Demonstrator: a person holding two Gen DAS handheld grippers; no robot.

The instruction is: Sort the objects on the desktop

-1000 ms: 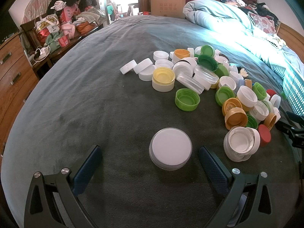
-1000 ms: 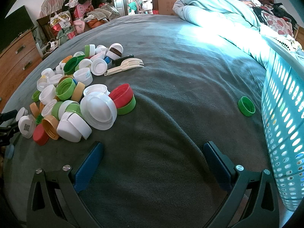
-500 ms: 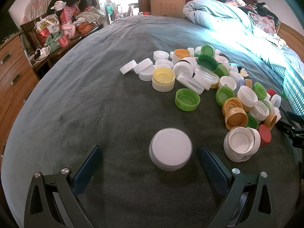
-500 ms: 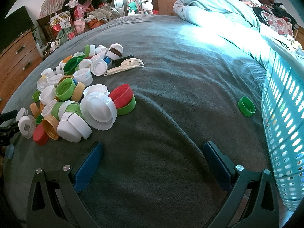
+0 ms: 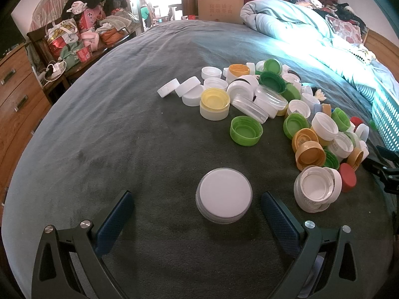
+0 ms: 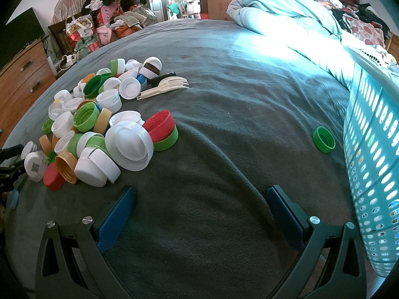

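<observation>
Left gripper (image 5: 197, 205): I see it wide open. Its two blue pads sit on each side of the big white lid (image 5: 224, 195) but do not touch it.
Big white lid: it lies flat on the grey bed (image 5: 112, 137), a bit apart from the pile of caps (image 5: 286, 114).
Right gripper (image 6: 200, 199): I see it wide open too, with only bare blanket between its pads.
Only in the left view: the big white lid and a green cap (image 5: 245, 130) lying open side up near the pile.
Only in the right view: the blue basket (image 6: 374, 162), a lone green cap (image 6: 323, 139) just beside it, and pale forks (image 6: 164, 87) at the far edge of the pile.
Change from before: I see none. Both grippers and all the caps stay where they were.
</observation>
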